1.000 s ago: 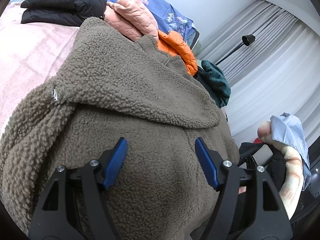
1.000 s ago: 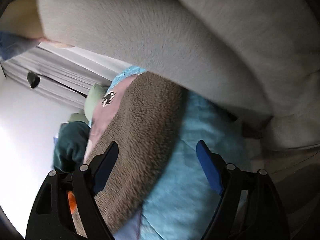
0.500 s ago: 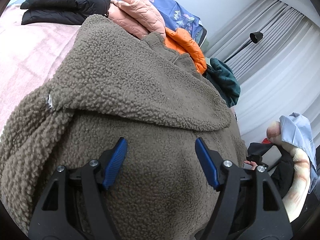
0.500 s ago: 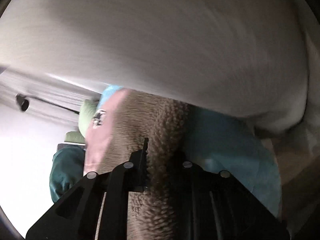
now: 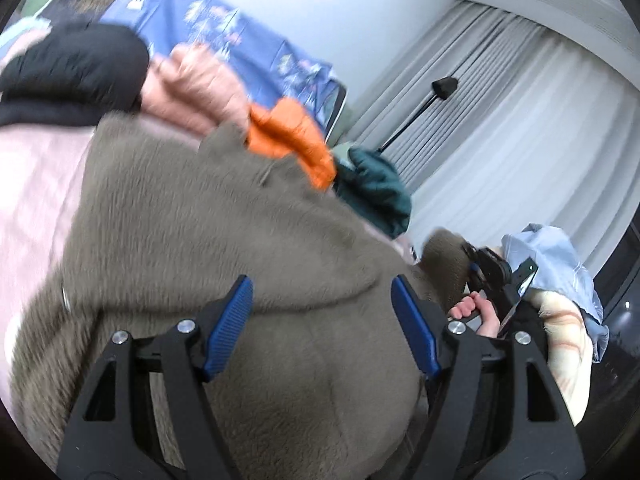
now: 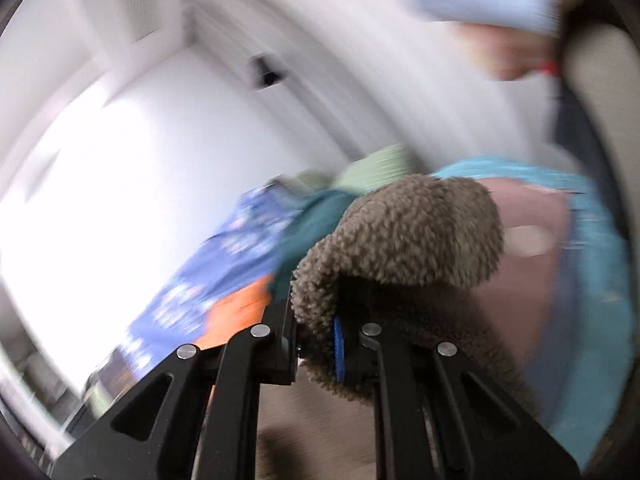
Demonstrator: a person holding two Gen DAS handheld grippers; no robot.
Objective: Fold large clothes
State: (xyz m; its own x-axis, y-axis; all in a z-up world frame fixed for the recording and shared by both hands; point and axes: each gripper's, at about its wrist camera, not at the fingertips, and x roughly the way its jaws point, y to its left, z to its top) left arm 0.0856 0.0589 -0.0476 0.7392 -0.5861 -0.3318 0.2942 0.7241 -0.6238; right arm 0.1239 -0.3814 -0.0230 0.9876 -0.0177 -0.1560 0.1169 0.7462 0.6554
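A bedroom in pale daylight: white pleated curtains (image 5: 500,128) cover the window wall from ceiling down, beside a plain white wall (image 5: 320,8). A thin black stand (image 5: 416,116) rises before the curtains. A pink bedspread (image 5: 28,184) covers the bed, a blue patterned cloth (image 5: 240,40) behind it

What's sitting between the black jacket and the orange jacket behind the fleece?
A pink quilted jacket lies between the black jacket and the orange jacket, behind the brown fleece. The left wrist view shows it, blurred.
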